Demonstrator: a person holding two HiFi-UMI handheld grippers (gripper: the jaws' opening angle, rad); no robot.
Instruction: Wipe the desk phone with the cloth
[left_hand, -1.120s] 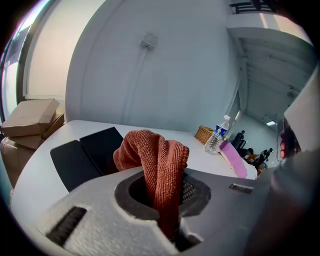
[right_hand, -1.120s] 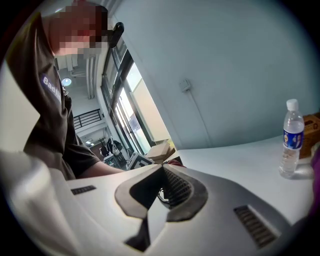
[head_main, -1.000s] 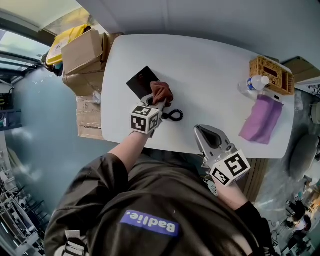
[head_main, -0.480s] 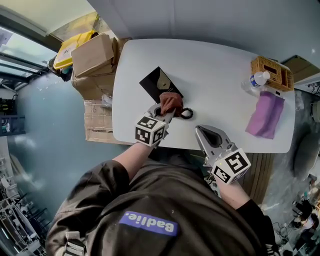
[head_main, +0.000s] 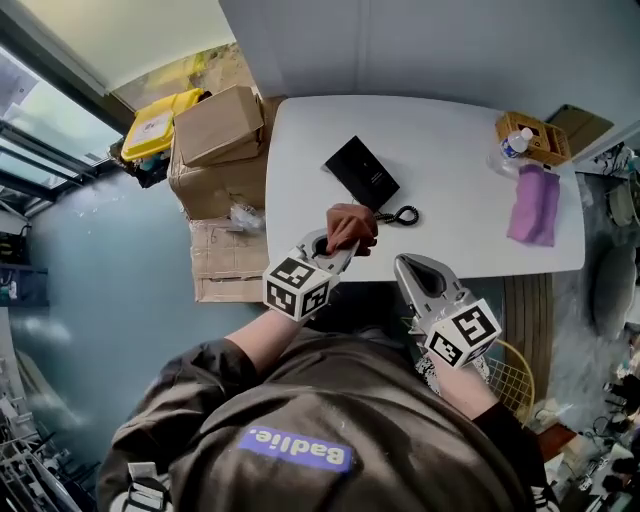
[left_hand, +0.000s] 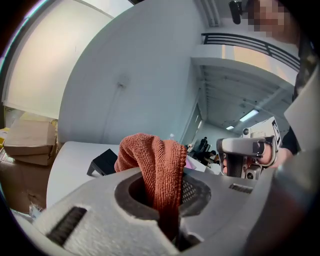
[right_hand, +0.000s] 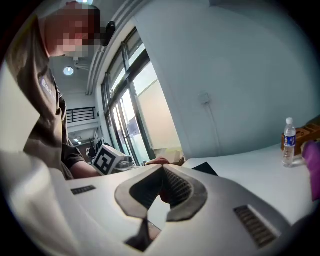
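The black desk phone (head_main: 362, 172) lies on the white table (head_main: 450, 120), and its coiled cord (head_main: 400, 214) trails toward the near edge. My left gripper (head_main: 340, 248) is shut on a rust-brown cloth (head_main: 350, 228), held just on the near side of the phone and apart from it. In the left gripper view the cloth (left_hand: 150, 155) bunches up out of the closed left gripper (left_hand: 156, 170), with the phone (left_hand: 105, 162) lying behind it on the left. My right gripper (head_main: 415, 270) hovers at the table's front edge, shut and empty; the right gripper (right_hand: 163, 168) shows its jaws meeting.
A purple cloth (head_main: 535, 205), a wicker basket (head_main: 535, 137) and a water bottle (head_main: 512, 145) sit at the table's right end. Cardboard boxes (head_main: 225, 125) and a yellow item (head_main: 160, 122) are stacked off the table's left side. A wall runs behind the table.
My left gripper has drawn the cloth back off the phone toward the table's near edge. The head view has shifted. The right gripper has stayed at the front edge.
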